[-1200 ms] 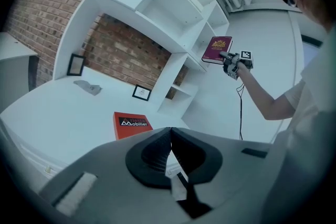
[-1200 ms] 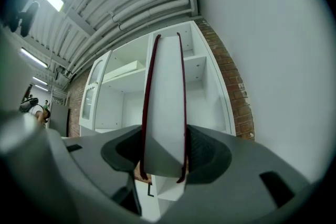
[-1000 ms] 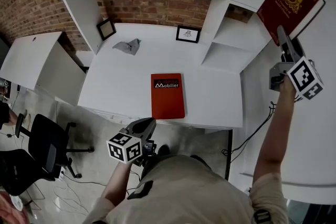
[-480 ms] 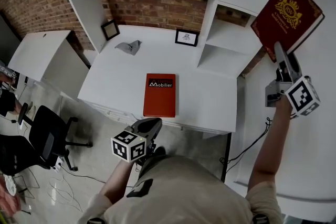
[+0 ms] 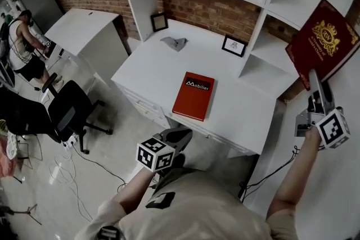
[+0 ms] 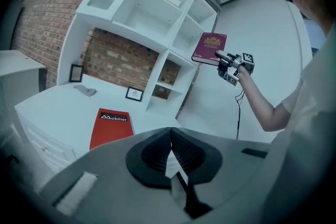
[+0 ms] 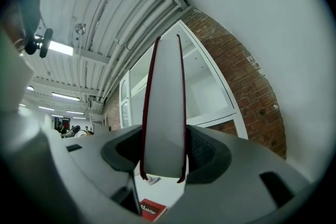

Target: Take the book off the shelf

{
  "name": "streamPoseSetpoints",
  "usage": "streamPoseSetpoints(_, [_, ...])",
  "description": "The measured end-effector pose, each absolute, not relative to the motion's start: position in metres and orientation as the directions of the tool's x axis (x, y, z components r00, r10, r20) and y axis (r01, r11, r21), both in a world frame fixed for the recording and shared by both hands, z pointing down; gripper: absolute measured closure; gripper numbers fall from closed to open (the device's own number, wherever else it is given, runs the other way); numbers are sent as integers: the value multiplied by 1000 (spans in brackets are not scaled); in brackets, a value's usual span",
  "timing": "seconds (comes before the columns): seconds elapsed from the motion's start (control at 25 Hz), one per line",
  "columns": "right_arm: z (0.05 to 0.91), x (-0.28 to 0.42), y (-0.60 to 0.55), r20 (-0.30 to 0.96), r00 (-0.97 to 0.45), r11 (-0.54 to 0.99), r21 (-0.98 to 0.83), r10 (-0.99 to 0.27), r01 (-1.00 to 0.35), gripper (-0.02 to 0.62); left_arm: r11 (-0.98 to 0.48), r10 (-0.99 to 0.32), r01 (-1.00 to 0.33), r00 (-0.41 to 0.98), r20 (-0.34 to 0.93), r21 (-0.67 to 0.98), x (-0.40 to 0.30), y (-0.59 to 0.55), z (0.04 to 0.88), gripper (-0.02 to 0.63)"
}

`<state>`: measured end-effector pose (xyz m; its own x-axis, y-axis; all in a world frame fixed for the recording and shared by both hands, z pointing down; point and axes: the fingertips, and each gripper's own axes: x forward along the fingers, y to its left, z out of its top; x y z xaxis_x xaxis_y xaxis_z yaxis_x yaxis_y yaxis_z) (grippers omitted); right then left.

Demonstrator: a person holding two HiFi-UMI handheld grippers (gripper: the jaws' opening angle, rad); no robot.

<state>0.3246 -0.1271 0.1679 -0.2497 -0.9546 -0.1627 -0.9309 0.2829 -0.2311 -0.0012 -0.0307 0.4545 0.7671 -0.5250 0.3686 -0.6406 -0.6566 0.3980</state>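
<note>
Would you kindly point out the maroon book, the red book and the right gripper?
maroon book [image 5: 325,36], head view, front cover.
red book [image 5: 194,96], head view, cover's middle.
right gripper [image 5: 314,77], head view, between its fingertips.

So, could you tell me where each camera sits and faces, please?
Head view: on the head, down at the desk; arms, left gripper, right gripper show.
Left gripper view: on that gripper, toward the shelves; shut jaws, right arm show.
Right gripper view: on that gripper, upward; jaws clamp the maroon book.
All three share the red Mobilier book.
</note>
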Motion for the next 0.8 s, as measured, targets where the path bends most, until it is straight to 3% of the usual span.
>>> streamPoseSetpoints(0.56, [193, 210, -112, -176, -612, 636, -247, -771, -731, 384, -470, -694, -808, 587, 416, 355, -50, 44, 444, 603])
streamPoseSetpoints(0.8, [201, 104, -93, -138, -758, 761, -266, -637, -591, 384, -364, -764, -858, 498, 411, 364, -94, 71, 435, 603])
